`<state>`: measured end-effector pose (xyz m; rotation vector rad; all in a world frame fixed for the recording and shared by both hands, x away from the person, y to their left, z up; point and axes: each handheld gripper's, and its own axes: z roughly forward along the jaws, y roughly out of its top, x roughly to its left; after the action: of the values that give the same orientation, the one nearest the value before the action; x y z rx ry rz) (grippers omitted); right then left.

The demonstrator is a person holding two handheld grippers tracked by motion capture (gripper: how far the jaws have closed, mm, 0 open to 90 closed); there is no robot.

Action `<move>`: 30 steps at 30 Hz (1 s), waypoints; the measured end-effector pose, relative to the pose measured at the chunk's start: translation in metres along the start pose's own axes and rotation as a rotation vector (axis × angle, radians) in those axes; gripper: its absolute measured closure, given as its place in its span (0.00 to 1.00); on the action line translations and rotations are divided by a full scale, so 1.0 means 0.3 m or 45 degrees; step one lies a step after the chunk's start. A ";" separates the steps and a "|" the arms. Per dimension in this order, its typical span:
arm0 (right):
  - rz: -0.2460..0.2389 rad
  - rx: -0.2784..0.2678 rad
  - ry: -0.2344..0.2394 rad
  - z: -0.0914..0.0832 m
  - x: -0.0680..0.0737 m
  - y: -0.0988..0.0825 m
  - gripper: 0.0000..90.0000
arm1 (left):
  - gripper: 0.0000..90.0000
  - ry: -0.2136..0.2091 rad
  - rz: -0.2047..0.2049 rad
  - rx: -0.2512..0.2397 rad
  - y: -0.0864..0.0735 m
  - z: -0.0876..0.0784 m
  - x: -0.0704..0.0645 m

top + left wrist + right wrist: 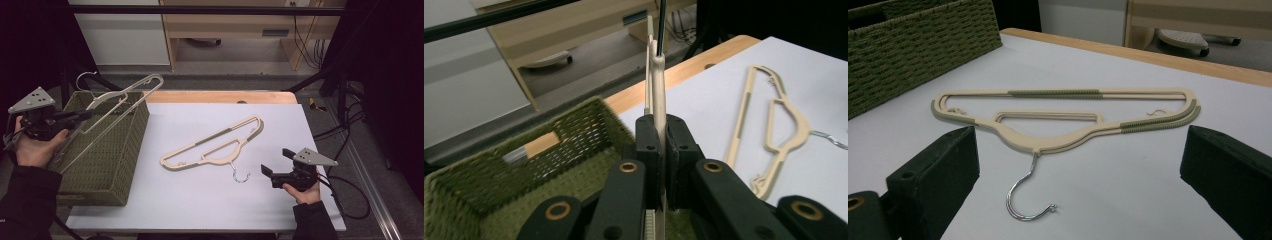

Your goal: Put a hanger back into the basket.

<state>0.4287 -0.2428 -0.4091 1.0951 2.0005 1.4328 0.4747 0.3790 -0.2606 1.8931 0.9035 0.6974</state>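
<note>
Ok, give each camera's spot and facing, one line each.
High view: above the person's side, looking forward and down at the table; forearms, left gripper and right gripper show.
Left gripper view: along shut jaws clamping a held hanger over the basket.
Right gripper view: between open jaws, low toward the lying hanger.
All three share the lying hanger.

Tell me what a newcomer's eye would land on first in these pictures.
First, the cream hanger held tilted over the green woven basket at the table's left, clamped in the shut left gripper. Next, a second cream hanger lying flat mid-table on the white surface, its metal hook pointing toward the person. The right gripper sits just right of that hook, jaws open toward it.
</note>
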 end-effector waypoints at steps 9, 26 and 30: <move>0.010 0.003 -0.007 0.004 0.001 -0.002 0.03 | 0.96 0.016 -0.038 -0.011 -0.060 -0.011 0.087; 0.006 0.006 -0.006 0.004 0.001 -0.003 0.03 | 0.96 0.042 -0.083 0.059 -0.165 0.011 0.173; -0.002 0.008 0.000 0.006 0.000 -0.005 0.03 | 0.96 0.035 -0.110 0.062 -0.189 0.012 0.177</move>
<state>0.4296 -0.2420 -0.4111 1.0954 2.0070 1.4267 0.4906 0.4392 -0.3072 1.8795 1.0223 0.6562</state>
